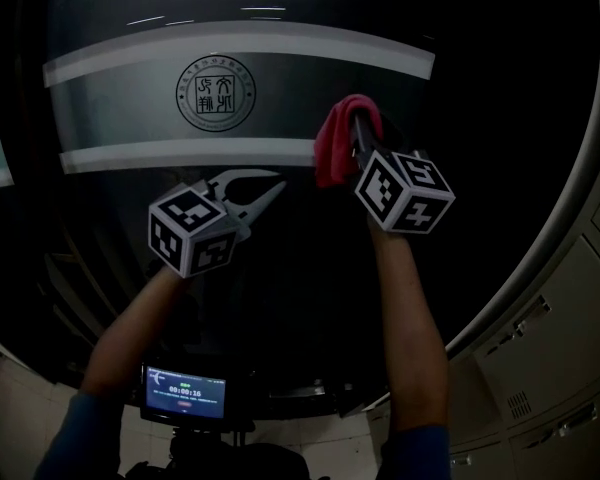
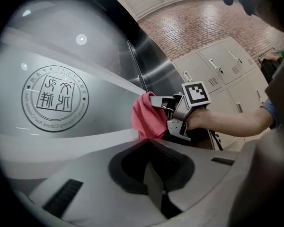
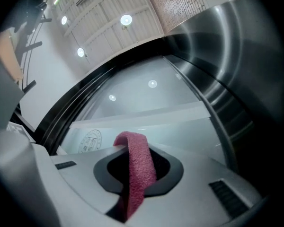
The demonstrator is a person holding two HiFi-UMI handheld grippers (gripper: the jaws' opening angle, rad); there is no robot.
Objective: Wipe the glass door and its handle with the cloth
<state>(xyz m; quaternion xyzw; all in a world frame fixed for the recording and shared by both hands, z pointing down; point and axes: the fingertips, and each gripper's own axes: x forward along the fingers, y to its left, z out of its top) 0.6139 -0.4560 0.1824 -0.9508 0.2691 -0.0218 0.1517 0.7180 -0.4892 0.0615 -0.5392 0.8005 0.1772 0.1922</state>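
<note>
The pink cloth is up against the glass door, just right of the round seal and a touch lower, right where the lower frosted stripe under the seal runs out. The right gripper has it: in the right gripper view the 2 jaws are squeezed together on a fold of the cloth, with the fabric running up through the seam and flopping over the tips toward the glass. Most of the cloth bunches up on the seal side of that gripper.

The left gripper sits straight below the seal, pointing across toward the cloth. Its jaws are pressed together with nothing between them, which the left gripper view shows pretty clearly. Can't tell if it's actually touching the glass.

Both bare forearms reach up from below the seal, blue sleeves at the elbows. Well below the seal there's a small lit screen, and way off right of the seal, past the steel door frame, a bank of grey lockers
</note>
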